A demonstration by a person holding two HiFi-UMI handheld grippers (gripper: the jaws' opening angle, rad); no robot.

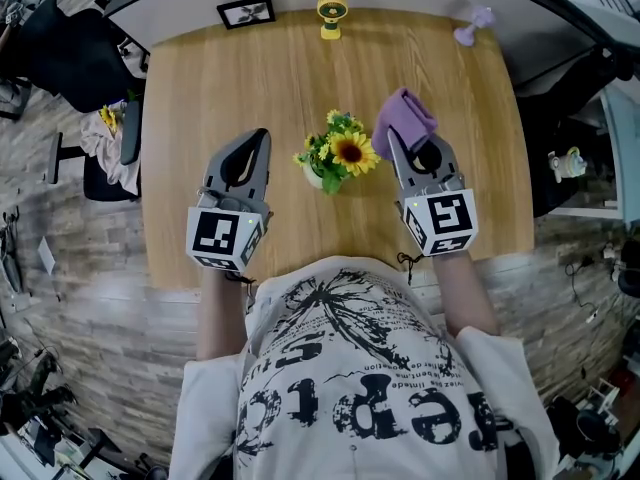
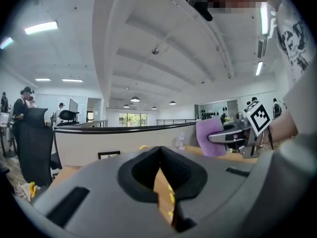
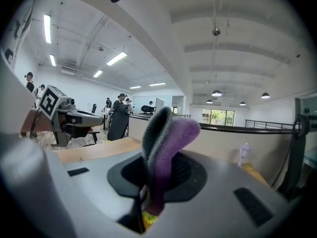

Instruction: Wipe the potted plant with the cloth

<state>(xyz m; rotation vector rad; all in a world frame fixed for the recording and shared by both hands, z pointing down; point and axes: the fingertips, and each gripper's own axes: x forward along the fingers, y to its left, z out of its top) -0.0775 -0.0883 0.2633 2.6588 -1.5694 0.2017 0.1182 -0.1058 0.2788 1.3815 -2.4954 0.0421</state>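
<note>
Potted plant point(image 1: 338, 155) sits in the middle of the wooden table point(image 1: 230, 88): yellow sunflower heads and smaller blooms over green leaves, in a small pale pot, standing upright right between my two tools. The purple cloth point(image 1: 403, 118) is up just to the right of the blooms, above the tabletop, bunched and folded over on itself with a grey underside showing. Whether its edge brushes the big sunflower I cannot tell from above. My right gripper point(image 1: 397, 140) has that cloth pinched firmly between its jaws, the fabric rising out of the grip and curling over the top, and a bit of yellow flower peeks out below it in the right gripper view. My left gripper point(image 1: 262, 136) is on the other side of the plant, near it but apart, jaws closed tight on each other with nothing held; through the slit beneath them I catch wood grain and specks of yellow petals. Both tools point away from me across the table, marker cubes toward my chest. Farther out, along the far edge, a small black picture frame point(image 1: 246, 12) stands at the left, a little yellow fan point(image 1: 331, 16) in the middle, and a lilac ornament point(image 1: 473, 26) at the right. An office chair point(image 1: 128, 133) waits off the table's left side.
</note>
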